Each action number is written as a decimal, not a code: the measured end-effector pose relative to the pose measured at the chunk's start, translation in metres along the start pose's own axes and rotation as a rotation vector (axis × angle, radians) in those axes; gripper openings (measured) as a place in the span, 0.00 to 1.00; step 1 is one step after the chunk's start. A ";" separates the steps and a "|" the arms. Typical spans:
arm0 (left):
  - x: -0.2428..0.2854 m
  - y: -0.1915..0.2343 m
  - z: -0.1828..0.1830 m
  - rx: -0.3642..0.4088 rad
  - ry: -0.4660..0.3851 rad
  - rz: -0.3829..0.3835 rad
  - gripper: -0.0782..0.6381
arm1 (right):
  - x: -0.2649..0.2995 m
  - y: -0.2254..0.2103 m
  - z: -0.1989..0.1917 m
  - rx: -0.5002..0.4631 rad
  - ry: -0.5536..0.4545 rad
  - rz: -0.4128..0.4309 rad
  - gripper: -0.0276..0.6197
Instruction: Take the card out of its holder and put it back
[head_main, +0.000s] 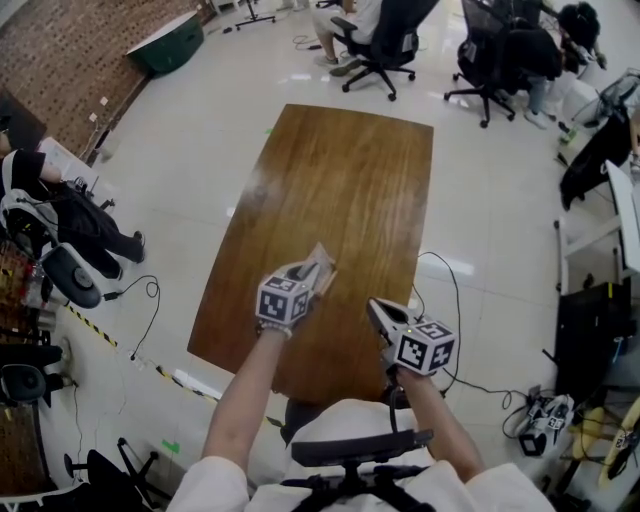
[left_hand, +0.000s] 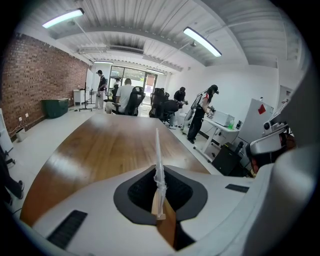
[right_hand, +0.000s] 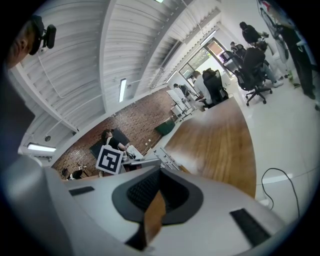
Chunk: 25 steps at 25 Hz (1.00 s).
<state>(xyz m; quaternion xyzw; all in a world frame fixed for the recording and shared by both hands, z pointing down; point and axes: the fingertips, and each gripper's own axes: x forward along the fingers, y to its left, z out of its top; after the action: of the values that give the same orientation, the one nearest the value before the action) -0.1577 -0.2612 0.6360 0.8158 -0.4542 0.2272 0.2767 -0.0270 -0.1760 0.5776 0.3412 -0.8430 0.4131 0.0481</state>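
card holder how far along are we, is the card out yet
Done: the left gripper is shut on the clear card holder, held above the table. The right gripper is shut and empty. No card shows outside the holder, so pulling it out and reinserting it look left.

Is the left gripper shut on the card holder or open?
Shut on it. In the left gripper view the left gripper pinches the thin clear card holder, seen edge-on, standing up between its jaws.

The left tool (head_main: 308, 279) holds a clear card holder (head_main: 321, 262) above the wooden table (head_main: 340, 180).
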 end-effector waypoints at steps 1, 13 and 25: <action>0.000 0.000 -0.001 -0.003 -0.003 -0.001 0.13 | -0.001 0.000 0.000 0.001 0.000 -0.002 0.05; 0.004 -0.006 -0.002 0.016 0.000 -0.009 0.13 | -0.002 -0.009 -0.001 0.004 0.005 -0.011 0.05; 0.007 -0.004 0.001 0.008 -0.019 -0.009 0.13 | 0.004 -0.009 0.004 0.008 0.008 -0.006 0.05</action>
<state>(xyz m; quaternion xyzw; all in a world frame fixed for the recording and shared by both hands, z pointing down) -0.1508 -0.2644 0.6384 0.8210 -0.4521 0.2201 0.2702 -0.0236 -0.1851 0.5824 0.3423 -0.8401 0.4178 0.0512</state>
